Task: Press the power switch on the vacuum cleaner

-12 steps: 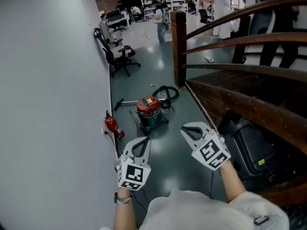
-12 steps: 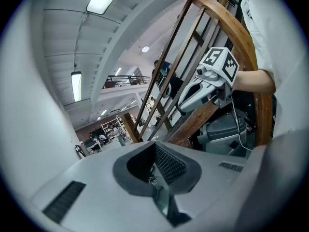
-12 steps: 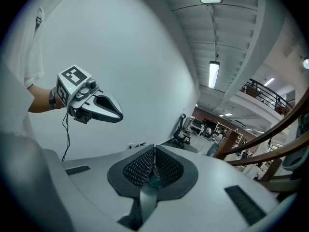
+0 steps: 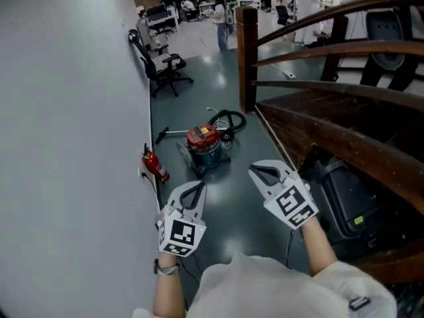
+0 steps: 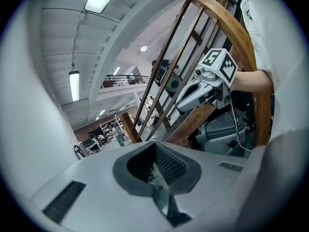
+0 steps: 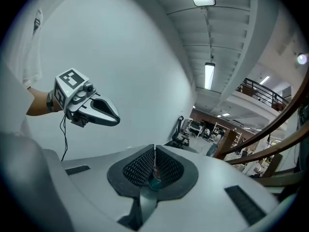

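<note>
Head view: vacuum cleaner [image 4: 204,144], red lid and teal drum, upright on the floor [image 4: 232,201] near the wall [image 4: 66,111], ahead of both grippers and well apart from them. Fire extinguisher [image 4: 155,167] against the wall. Left gripper [image 4: 201,186] and right gripper [image 4: 252,171] are side by side.
Left gripper view: jaws closed, nothing between.
Right gripper view: jaws closed, pads touching, empty.

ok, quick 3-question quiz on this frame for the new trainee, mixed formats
1. Right gripper jaws: open or shut?
2. True or false: the left gripper touches the vacuum cleaner.
3. The red thing by the wall, left of the vacuum cleaner, is: A) fire extinguisher B) bucket C) toolbox

Key: 1 shut, nothing between them. 2 false, there is a clear gap between them. 3 A.
</note>
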Demonstrator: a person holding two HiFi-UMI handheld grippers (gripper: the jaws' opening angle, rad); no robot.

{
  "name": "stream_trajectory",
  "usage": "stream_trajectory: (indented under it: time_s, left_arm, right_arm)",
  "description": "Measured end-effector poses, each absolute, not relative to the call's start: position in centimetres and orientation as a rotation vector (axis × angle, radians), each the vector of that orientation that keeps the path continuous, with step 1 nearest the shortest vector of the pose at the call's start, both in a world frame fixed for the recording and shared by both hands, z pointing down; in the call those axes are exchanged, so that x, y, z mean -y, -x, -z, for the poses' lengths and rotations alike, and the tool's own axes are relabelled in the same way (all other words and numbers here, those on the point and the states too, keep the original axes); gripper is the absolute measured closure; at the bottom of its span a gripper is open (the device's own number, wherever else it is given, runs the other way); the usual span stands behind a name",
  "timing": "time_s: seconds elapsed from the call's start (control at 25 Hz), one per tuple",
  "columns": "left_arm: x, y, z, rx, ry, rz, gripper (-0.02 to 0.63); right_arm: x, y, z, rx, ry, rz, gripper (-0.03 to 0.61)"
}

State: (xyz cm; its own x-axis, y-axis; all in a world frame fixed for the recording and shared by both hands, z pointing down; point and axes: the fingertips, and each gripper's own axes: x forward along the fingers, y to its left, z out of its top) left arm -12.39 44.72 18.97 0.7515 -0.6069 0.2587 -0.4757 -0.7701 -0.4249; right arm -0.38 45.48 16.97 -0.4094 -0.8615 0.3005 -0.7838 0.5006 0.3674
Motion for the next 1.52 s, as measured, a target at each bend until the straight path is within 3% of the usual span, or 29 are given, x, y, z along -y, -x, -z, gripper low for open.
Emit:
stream_trajectory:
  time_s: [1.52]
  left_arm:
    - [-45.2,4.3,-20.5,-0.888,2.626,0.613,0.615]
  right_arm:
    - [-46.5,-8.5,-19.9,2.343,-1.339,0.09,0.546]
